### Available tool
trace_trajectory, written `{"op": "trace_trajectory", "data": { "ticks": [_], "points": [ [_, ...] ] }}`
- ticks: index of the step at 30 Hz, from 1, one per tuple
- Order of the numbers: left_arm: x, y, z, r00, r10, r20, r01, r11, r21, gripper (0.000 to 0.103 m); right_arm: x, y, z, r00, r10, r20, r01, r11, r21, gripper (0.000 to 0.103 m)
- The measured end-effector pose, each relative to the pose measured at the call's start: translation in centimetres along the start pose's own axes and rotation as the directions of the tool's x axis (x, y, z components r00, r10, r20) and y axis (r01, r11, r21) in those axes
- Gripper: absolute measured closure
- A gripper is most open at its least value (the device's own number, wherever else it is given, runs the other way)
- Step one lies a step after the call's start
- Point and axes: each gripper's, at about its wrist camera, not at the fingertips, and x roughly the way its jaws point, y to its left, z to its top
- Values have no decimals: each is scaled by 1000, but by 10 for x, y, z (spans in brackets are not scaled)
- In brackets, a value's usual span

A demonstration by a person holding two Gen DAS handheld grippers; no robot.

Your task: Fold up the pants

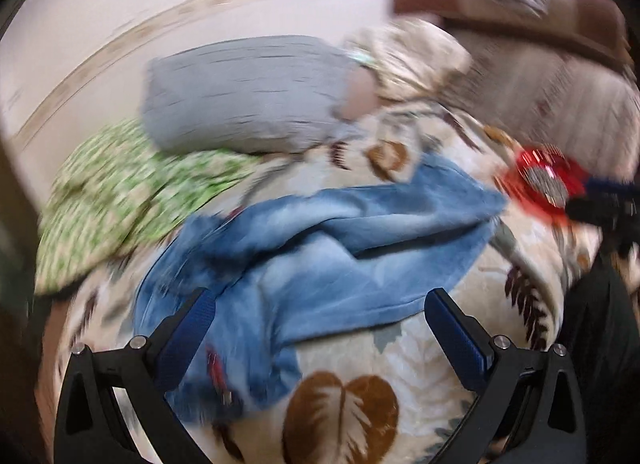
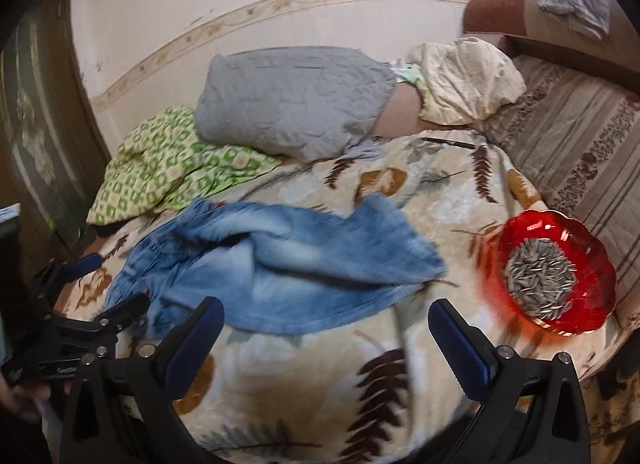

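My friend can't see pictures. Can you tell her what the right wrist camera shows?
Crumpled blue jeans lie on a leaf-patterned blanket, just beyond the open right gripper. A red bowl of seeds sits to the right, and the left gripper is at the left edge.

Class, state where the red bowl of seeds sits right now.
In the right wrist view the red bowl sits on the leaf-print blanket, at the right, just right of the jeans.

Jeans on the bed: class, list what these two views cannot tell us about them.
- Jeans, right wrist view: legs lie bunched and overlapped, so hems are hidden.
- Left wrist view: motion blur smears the jeans' seams and folds.
- Waistband: partly behind the left gripper in the right wrist view.
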Motion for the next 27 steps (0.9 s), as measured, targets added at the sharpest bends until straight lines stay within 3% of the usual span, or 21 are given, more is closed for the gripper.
{"op": "trace_trajectory", "data": {
  "ticks": [4, 8, 13, 16, 20, 23, 24, 26, 27],
  "points": [
    [33, -19, 29, 992, -115, -46, 122, 971, 204, 0, 14, -37, 13, 999, -12, -43, 10, 999, -52, 0],
    [62, -42, 49, 991, -128, -42, 134, 913, 384, 0, 34, -53, 21, 991, -76, -107, 54, 981, -188, 0],
    [115, -63, 64, 978, -140, -154, 200, 831, 519, 0, 65, -66, 26, 982, -100, -163, 46, 951, -305, 1],
    [139, -75, 64, 970, -138, -197, 230, 778, 584, 0, 96, -68, 24, 968, -109, -227, 12, 920, -391, 14],
    [160, -84, 66, 966, -123, -229, 241, 754, 611, 0, 133, -74, 19, 943, -129, -307, -25, 892, -451, 43],
    [169, -90, 63, 959, -129, -252, 264, 732, 629, 3, 154, -77, 17, 929, -117, -352, -67, 880, -470, 48],
    [172, -91, 61, 956, -124, -267, 271, 723, 635, 13, 159, -76, 17, 926, -114, -359, -78, 875, -478, 50],
    [188, -94, 56, 941, -82, -329, 287, 708, 645, 70, 167, -74, 15, 917, -110, -383, -103, 863, -494, 69],
    [194, -94, 53, 931, -65, -358, 295, 712, 637, 96, 171, -73, 15, 912, -105, -397, -114, 864, -491, 72]
  ]
}}
